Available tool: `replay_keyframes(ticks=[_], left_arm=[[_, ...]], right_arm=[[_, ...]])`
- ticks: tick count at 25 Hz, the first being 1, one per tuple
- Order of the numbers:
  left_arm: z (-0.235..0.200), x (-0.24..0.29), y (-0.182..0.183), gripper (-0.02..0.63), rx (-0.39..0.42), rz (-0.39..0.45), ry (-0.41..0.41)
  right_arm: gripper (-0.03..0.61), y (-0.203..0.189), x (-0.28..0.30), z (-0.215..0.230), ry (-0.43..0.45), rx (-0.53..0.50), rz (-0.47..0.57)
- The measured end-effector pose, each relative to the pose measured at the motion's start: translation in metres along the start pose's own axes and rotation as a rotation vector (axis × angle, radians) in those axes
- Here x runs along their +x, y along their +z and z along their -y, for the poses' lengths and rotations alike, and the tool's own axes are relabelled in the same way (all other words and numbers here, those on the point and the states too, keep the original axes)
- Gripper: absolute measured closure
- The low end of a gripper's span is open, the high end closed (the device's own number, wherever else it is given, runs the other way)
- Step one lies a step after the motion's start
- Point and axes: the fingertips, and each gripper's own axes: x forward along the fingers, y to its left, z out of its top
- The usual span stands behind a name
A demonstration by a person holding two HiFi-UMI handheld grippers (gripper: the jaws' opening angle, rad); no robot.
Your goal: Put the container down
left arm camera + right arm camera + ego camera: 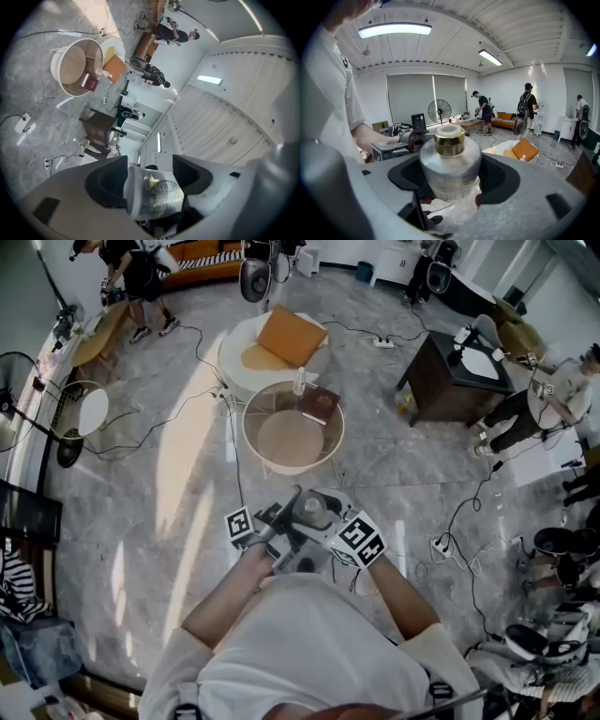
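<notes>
1. right gripper (451,176) is clamping the container (450,161) in mid-air, at 6 o'clock from the round counter (281,439)
2. left gripper (149,178), wide, is flanking it
3. keeping it upright and lowering slowly is looking wisest before letting go

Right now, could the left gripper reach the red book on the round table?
Probably not. The red book lies on the round table, which stands well ahead across the floor, while the left gripper is close in front of the person, with the container between its jaws.
</notes>
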Motion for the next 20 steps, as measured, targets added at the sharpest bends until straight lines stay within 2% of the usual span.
replay_keyframes(ticks=[20], left_arm=[[-0.023,0.028,-0.024,0.334,0.033,0.085,-0.030]], right_arm=[[0.244,-0.024,-0.036,0.021,0.082,-0.030,0.009]])
